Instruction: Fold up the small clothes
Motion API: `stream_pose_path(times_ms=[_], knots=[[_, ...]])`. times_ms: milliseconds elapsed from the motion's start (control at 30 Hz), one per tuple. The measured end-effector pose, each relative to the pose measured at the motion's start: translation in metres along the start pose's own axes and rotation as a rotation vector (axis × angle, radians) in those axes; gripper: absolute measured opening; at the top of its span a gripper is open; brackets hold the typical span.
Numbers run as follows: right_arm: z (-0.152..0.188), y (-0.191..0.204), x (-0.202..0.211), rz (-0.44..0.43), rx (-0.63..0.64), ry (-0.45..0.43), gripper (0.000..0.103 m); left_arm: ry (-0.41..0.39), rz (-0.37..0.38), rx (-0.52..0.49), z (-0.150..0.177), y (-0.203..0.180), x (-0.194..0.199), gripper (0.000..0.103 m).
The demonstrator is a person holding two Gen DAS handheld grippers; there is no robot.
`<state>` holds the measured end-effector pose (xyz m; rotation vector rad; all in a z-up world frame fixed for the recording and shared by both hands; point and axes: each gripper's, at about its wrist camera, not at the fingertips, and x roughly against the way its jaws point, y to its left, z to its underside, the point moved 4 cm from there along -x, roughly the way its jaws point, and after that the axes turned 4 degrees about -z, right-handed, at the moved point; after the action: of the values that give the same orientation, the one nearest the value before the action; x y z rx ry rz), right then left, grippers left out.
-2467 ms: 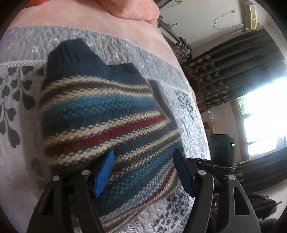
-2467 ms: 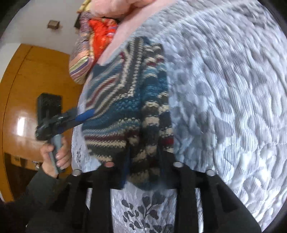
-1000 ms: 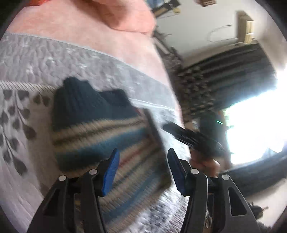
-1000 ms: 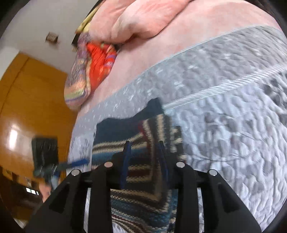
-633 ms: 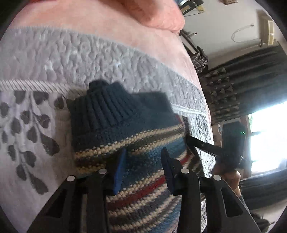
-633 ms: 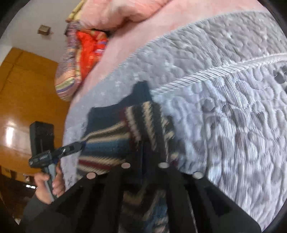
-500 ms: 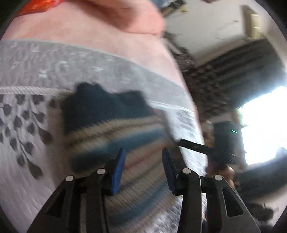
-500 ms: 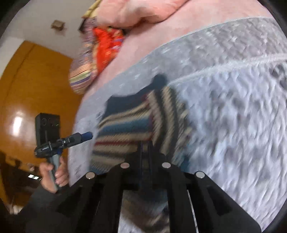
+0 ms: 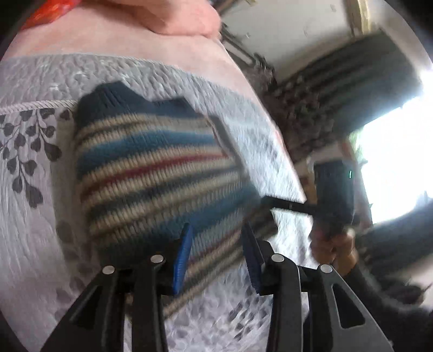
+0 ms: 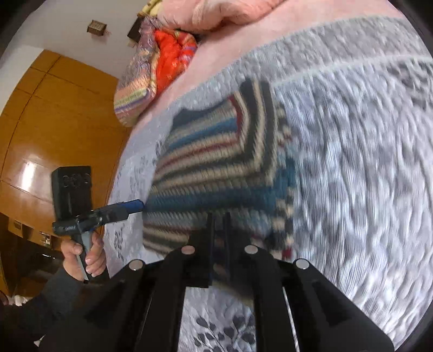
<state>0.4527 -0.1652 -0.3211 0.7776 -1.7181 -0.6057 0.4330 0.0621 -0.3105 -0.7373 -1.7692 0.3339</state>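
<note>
Bed with grey quilted cover (image 9: 40,216): carries striped knit sweater (image 9: 151,173), folded, lying mid-cover. Pink bedding (image 10: 243,10) beyond. Right wrist view alone shows orange wardrobe (image 10: 54,113) and striped cushion (image 10: 140,78); left wrist view alone, bright window (image 9: 392,162). Right gripper (image 10: 217,219): fingers clenched on sweater's near edge. Left gripper (image 9: 216,241): fingers released, spread over sweater.

Grey quilted bedspread (image 9: 40,211), pink pillow (image 9: 173,16), dark curtains (image 9: 360,78) — bright window (image 9: 395,162), wooden wardrobe (image 10: 54,113)
</note>
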Motion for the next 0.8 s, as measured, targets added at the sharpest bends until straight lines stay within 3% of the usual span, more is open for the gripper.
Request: stream_pose_path(times_ms=[67,133,167,200,233,300,367,400,467,500,567,633,733,800], knots=[[0.008,-0.016,-0.010,0.044,-0.019,0.010,0.000,0.041,-0.080,-0.004,0.014,0.007,-0.021,0.034],[0.011,-0.023,-0.016,0.039,-0.037,0.011,0.000,0.061,-0.110,0.017,0.021,0.019,-0.038,0.025],[0.009,-0.021,-0.013,0.030,-0.052,0.005,0.000,0.070,-0.109,0.040,0.024,0.021,-0.044,0.025],[0.011,-0.016,-0.001,0.015,-0.049,-0.013,0.000,0.060,-0.107,0.043,0.025,0.018,-0.042,0.027],[0.010,-0.011,0.006,0.001,-0.041,-0.029,0.006,0.050,-0.093,0.049,0.024,0.014,-0.039,0.036],[0.015,-0.001,0.018,-0.029,-0.019,-0.051,0.006,0.013,-0.029,0.059,0.028,0.002,-0.027,0.048],[0.026,-0.005,0.016,0.001,-0.017,-0.033,0.006,-0.010,-0.057,0.038,0.040,-0.001,-0.021,0.064],[0.030,-0.017,0.003,0.063,-0.022,0.002,0.003,-0.001,-0.075,0.045,0.044,0.003,-0.023,0.065],[0.035,-0.030,-0.016,0.100,-0.035,0.046,0.000,0.025,-0.080,0.092,0.056,0.013,-0.030,0.065],[0.035,-0.029,-0.014,0.087,-0.035,0.045,0.004,0.027,-0.065,0.118,0.061,0.015,-0.027,0.065],[0.028,-0.019,-0.001,0.016,-0.034,0.027,0.023,0.009,-0.031,0.152,0.063,0.018,-0.015,0.074],[0.016,-0.022,0.024,-0.015,-0.069,-0.038,0.058,-0.032,-0.015,0.175,0.065,0.024,0.002,0.079],[-0.008,-0.040,0.040,-0.059,-0.141,-0.066,0.070,-0.110,-0.035,0.222,0.072,0.051,0.024,0.083],[-0.028,-0.051,0.034,-0.117,-0.182,-0.036,0.080,-0.130,0.025,0.312,0.077,0.077,0.028,0.083]])
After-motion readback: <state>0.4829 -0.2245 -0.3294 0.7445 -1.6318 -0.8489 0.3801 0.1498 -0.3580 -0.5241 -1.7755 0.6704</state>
